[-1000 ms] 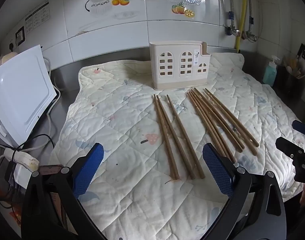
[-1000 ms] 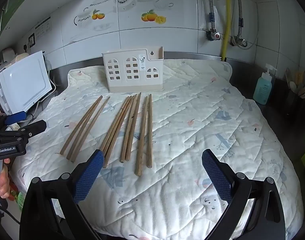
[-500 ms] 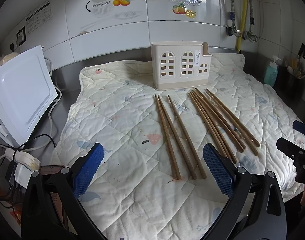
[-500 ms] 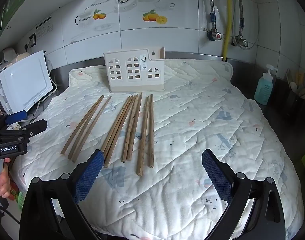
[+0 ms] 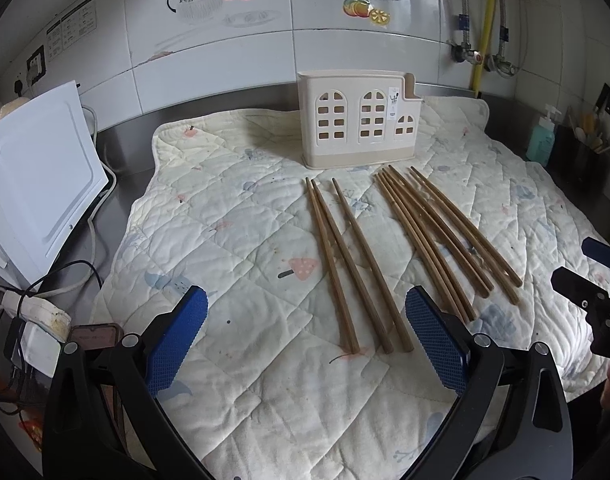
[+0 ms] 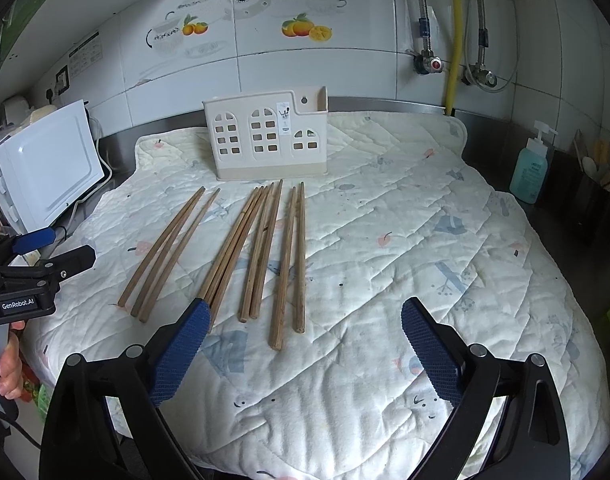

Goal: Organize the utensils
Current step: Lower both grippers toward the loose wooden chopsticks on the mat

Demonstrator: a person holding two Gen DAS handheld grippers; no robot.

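Note:
Several brown wooden chopsticks lie on a quilted white mat (image 5: 233,240): a group of three (image 5: 353,264) and a larger group (image 5: 445,236). In the right wrist view they are a left group (image 6: 169,252), a middle group (image 6: 245,252) and a pair (image 6: 293,256). A cream utensil holder (image 5: 359,120) with window cut-outs stands upright behind them, also in the right wrist view (image 6: 269,138). My left gripper (image 5: 305,344) is open and empty, hovering near the three chopsticks' near ends. My right gripper (image 6: 303,350) is open and empty, near the pair's ends.
A white appliance (image 5: 33,176) stands left of the mat, with cables and a power strip (image 5: 33,312) in front. A blue soap bottle (image 6: 531,172) and a utensil pot (image 6: 597,184) stand at the right. Tiled wall and pipes (image 6: 453,32) are behind.
Both grippers have drifted slightly; the holder and chopsticks sit a little further right in each view. Nothing on the mat has moved, and both grippers stay open.

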